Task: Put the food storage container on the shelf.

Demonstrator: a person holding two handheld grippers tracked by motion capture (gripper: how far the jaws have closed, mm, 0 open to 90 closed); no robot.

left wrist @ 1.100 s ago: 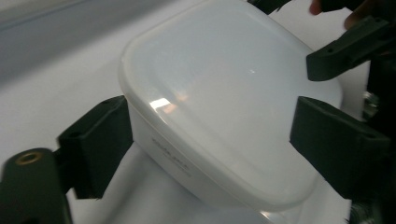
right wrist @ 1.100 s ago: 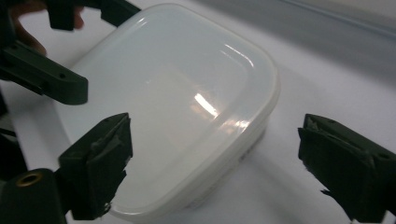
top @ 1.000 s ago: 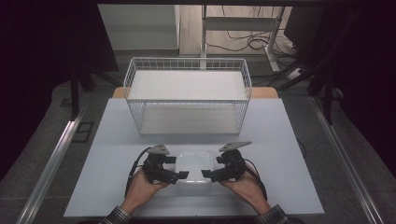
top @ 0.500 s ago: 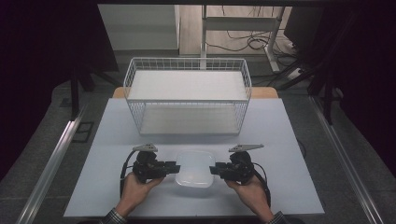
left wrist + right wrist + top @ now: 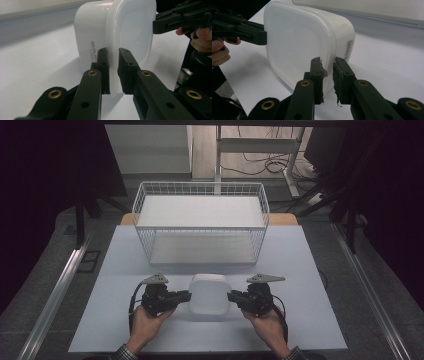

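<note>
A white plastic container [image 5: 209, 292] with a fitted lid stands tipped up on the white table, its broad lid face [image 5: 294, 40] turned toward the person. My left gripper [image 5: 187, 295] has just been closing, and its pads now press on the lid rim [image 5: 113, 75] at the container's left side. My right gripper [image 5: 231, 296] has closed the same way and pinches the rim [image 5: 327, 60] on the opposite side. In each gripper view the other gripper's black jaws touch the far edge of the container [image 5: 130, 32].
A white wire basket [image 5: 200, 185] stands at the back middle of the table [image 5: 310, 270], a short way beyond the container. Metal rails run along both sides of the table, and cables lie on the floor behind.
The container lay low and flat between the grippers; now it is tipped up and shows a broad square face. Both grippers drew apart to its sides and their jaws narrowed onto the rim.
</note>
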